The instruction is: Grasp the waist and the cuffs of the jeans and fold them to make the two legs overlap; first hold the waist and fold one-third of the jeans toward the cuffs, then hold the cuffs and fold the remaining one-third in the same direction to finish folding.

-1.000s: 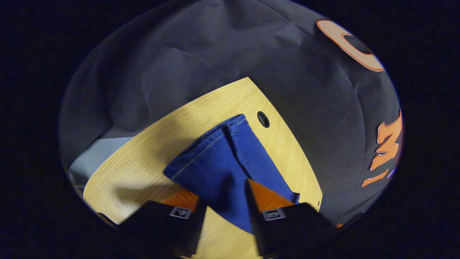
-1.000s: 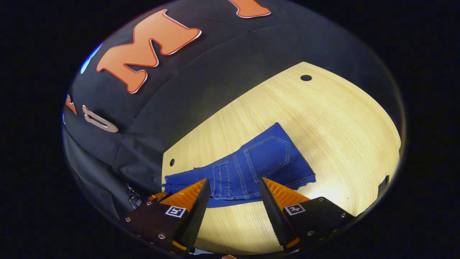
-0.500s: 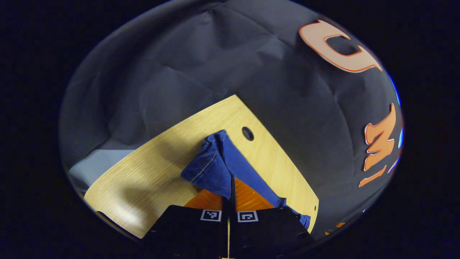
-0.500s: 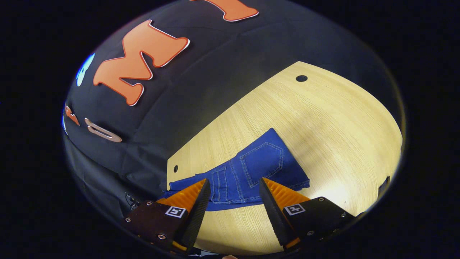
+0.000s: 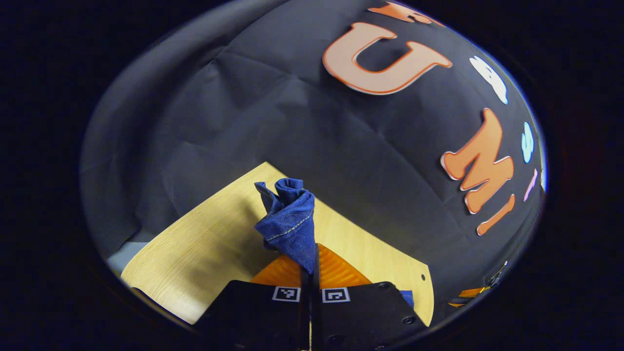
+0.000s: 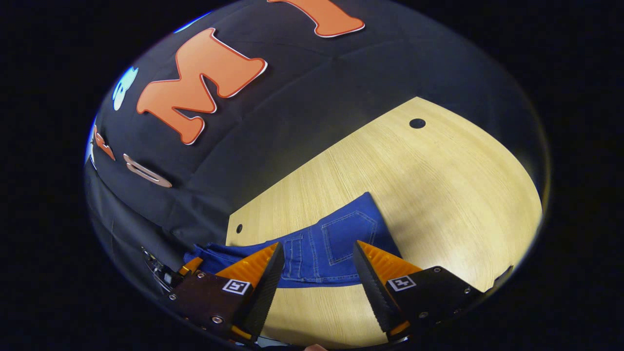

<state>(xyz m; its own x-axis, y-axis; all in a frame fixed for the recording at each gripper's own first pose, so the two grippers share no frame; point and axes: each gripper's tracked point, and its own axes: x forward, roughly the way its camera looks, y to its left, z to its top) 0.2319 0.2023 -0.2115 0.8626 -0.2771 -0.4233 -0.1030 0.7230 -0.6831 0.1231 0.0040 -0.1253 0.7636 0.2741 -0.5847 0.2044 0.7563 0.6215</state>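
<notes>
**Denim pinched in my left gripper**

Blue jeans (image 6: 336, 246) are lying flat across the wooden table (image 6: 438, 185), back pocket up. I am holding my left gripper (image 5: 310, 265) with its 2 fingers pressed together on a bunched cuff (image 5: 288, 217), raised off the table. My right gripper (image 6: 314, 273) is hovering with fingers spread apart, just above the waist end.

The blue denim jeans (image 6: 336, 243) are matt woven cloth with pale stitched seams. The pale wooden surface (image 6: 438, 185) is smooth, fine-grained, faintly sheened. The right tongs (image 6: 316, 280) have ribbed orange plastic fingers (image 6: 385, 265) with serrated black edges on matt black bodies.
</notes>
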